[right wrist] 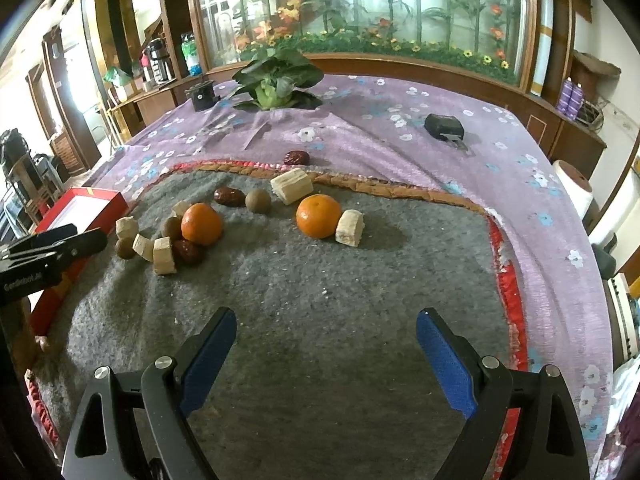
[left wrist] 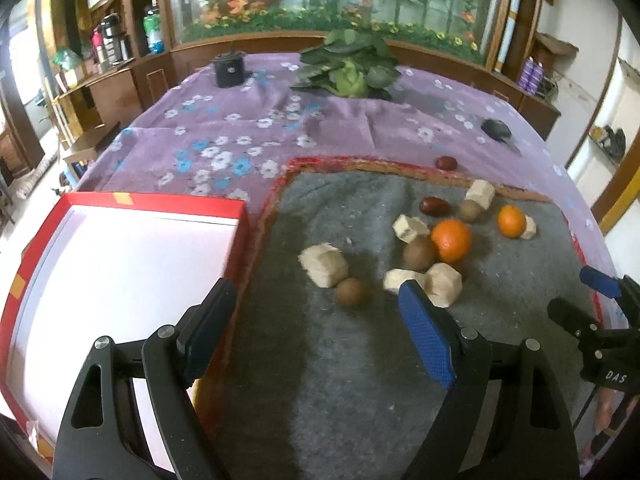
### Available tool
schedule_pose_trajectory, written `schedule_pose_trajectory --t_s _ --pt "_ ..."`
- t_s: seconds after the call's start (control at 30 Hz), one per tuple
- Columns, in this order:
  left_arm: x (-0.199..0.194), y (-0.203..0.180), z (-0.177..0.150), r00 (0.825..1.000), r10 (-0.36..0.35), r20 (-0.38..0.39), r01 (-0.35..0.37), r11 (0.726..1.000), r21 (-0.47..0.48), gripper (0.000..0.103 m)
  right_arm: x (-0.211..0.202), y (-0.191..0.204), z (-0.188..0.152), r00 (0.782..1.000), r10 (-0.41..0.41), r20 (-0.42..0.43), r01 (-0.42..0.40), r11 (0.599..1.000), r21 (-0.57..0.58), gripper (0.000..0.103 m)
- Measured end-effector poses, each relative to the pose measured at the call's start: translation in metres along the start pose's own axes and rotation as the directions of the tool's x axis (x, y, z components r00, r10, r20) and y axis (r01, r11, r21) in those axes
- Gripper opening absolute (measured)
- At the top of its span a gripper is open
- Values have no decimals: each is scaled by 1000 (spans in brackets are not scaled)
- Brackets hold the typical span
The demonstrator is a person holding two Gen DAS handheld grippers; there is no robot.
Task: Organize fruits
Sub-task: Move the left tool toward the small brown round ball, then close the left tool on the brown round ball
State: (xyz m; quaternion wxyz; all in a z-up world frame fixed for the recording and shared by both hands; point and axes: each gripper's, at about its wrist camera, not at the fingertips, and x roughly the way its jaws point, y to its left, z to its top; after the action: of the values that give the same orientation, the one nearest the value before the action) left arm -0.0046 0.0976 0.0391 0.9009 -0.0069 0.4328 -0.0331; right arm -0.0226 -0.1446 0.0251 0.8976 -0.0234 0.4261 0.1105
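Your left tongs [left wrist: 316, 316] and right tongs [right wrist: 326, 340] both stand wide, with nothing between the blue pads. The fruit lies scattered on the grey mat [right wrist: 320, 280] on the tabletop, mixed with pale wooden blocks [left wrist: 325, 265].

From the right wrist, two oranges [right wrist: 201, 223] sit at about 11 and 12 o'clock, glossy and bright, the further one [right wrist: 318, 216] touching a block. Dull brown round fruits [right wrist: 257, 200] and dark red dates [right wrist: 229, 197] cluster around the nearer orange; one date [right wrist: 297, 157] lies off the mat on the purple cloth [right wrist: 400, 148] at 12 o'clock.

The left wrist view alone shows the inside of the red box [left wrist: 160, 202], white and bare, at 9 o'clock beside the mat. The right wrist view alone shows a date [right wrist: 188, 251] tucked behind the blocks, and the left tongs at 9 o'clock near the box.
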Motion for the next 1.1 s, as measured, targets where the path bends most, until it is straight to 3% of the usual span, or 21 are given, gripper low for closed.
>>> schedule_pose_trajectory --t_s 0.13,0.2,0.27,0.57,0.6,0.63,0.67,0.83,1.0,1.1 --pt "7 -8 -2 999 18 -28 -18 1000 23 84 1 1 -1 1000 13 -2 -13 1000 -10 91" --pt "9 -10 -2 999 25 -33 -24 999 33 76 1 0 0 999 44 -3 -44 999 -1 87" --pt "12 -13 -2 999 29 -41 -27 999 47 59 0 0 -1 998 66 -1 -66 998 1 84" --pt "26 -23 -2 997 3 -78 3 997 74 57 2 5 1 996 86 1 -86 996 -10 81" --pt "27 -24 -3 997 2 -81 4 997 76 54 2 6 1 996 91 0 -91 996 -12 79" --pt "29 -24 -3 996 0 -89 7 997 77 31 3 7 1 995 102 -4 -102 995 -16 75" --pt "34 -22 -4 993 -23 -115 30 998 60 24 4 9 2 993 121 -11 -121 992 -21 69" --pt "26 -16 -4 994 -54 -96 58 998 36 21 4 23 2 981 193 -16 -194 980 -55 62" --pt "16 -9 -7 996 -46 -79 49 998 30 21 9 40 10 943 331 -22 -332 943 -41 62" --pt "10 -6 -10 997 -34 -70 36 999 28 21 15 53 17 940 341 -27 -342 938 -62 62"
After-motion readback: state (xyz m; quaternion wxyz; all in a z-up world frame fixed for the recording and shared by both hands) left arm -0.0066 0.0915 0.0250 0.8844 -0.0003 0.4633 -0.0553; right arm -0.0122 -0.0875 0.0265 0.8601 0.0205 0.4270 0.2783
